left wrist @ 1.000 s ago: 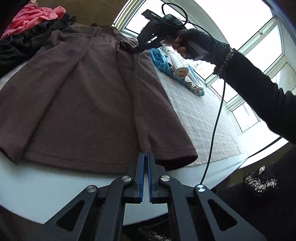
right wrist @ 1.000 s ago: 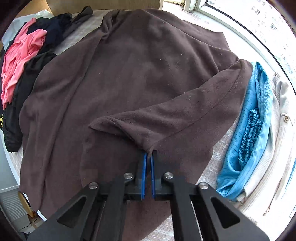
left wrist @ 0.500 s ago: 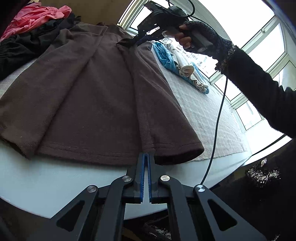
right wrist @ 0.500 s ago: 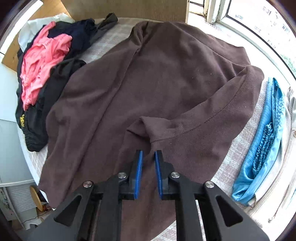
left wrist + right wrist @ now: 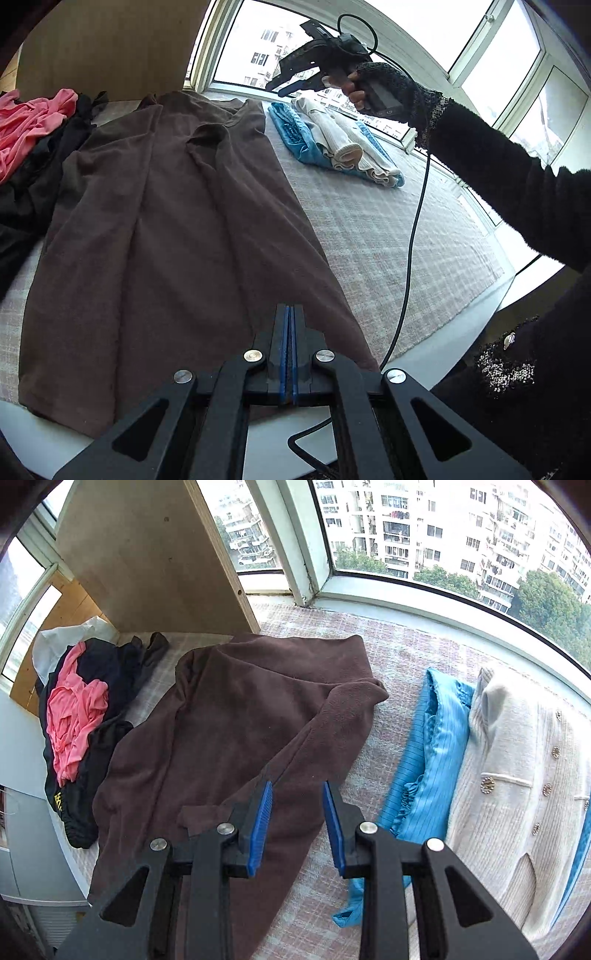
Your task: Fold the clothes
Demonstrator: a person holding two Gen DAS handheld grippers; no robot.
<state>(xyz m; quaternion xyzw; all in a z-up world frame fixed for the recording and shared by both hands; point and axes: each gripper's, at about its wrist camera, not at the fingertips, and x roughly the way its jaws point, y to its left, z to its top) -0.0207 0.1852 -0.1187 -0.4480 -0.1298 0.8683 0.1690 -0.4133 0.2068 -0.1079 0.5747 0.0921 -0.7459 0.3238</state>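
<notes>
One brown garment (image 5: 236, 731) lies spread on the table (image 5: 388, 236), and two folded pieces sit beside it, one blue (image 5: 424, 760), one cream (image 5: 517, 794). One heap of pink and black clothes (image 5: 79, 731) at the far edge, two tools up: left tool (image 5: 289, 314), right tool (image 5: 297, 797).

Right gripper (image 5: 297, 794): jaws were closed on the folded-over sleeve edge of the brown garment (image 5: 229, 716); now parted and opening, nothing between them, lifted clear above the cloth. Sleeve now lies flat across the garment. Left gripper (image 5: 289, 314): was pinching the near hem; now off the hem, jaws closed and empty, raised over the garment's near part.
</notes>
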